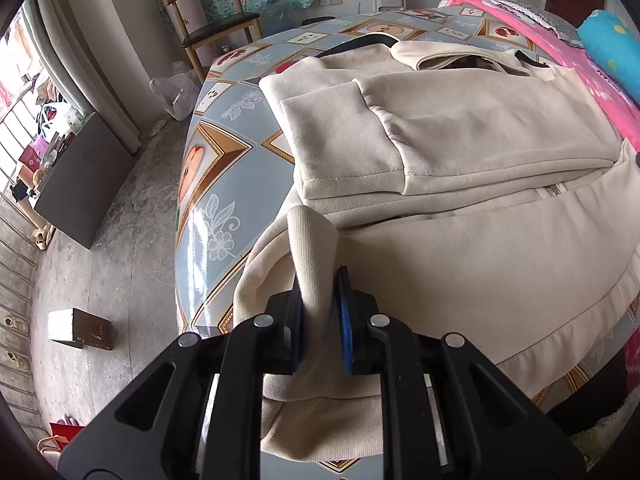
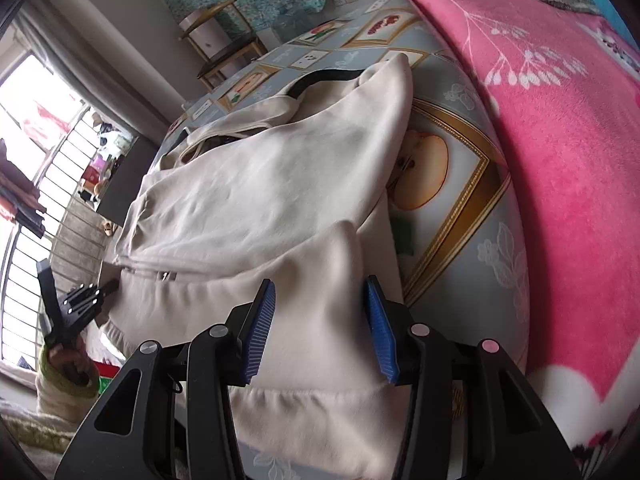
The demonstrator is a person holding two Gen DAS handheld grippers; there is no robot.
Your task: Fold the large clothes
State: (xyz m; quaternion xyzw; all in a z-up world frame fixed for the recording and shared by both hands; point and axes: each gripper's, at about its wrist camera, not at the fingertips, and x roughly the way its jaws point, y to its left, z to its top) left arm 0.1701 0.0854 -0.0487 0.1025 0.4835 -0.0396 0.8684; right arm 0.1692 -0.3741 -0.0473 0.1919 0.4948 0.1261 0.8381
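A large cream zip jacket [image 1: 460, 128] lies spread on the patterned table [image 1: 224, 184], one sleeve folded across its chest. My left gripper [image 1: 320, 304] is shut on a ribbed cream edge of the jacket at its near left side, and the fabric stands up between the pads. In the right wrist view the jacket [image 2: 260, 184] fills the middle. My right gripper [image 2: 320, 316] is shut on a raised fold of the jacket's lower right part, with cloth filling the gap between the blue pads [image 2: 262, 320]. The left gripper [image 2: 110, 286] shows at the far left, held by a hand in a green-cuffed sleeve.
A pink floral blanket [image 2: 540, 128] lies along the table's right side. A wooden chair [image 1: 208, 20] stands beyond the far end. A small box [image 1: 80, 328] and a dark cabinet [image 1: 84, 184] are on the concrete floor to the left. A window with bars [image 2: 48, 208] is at far left.
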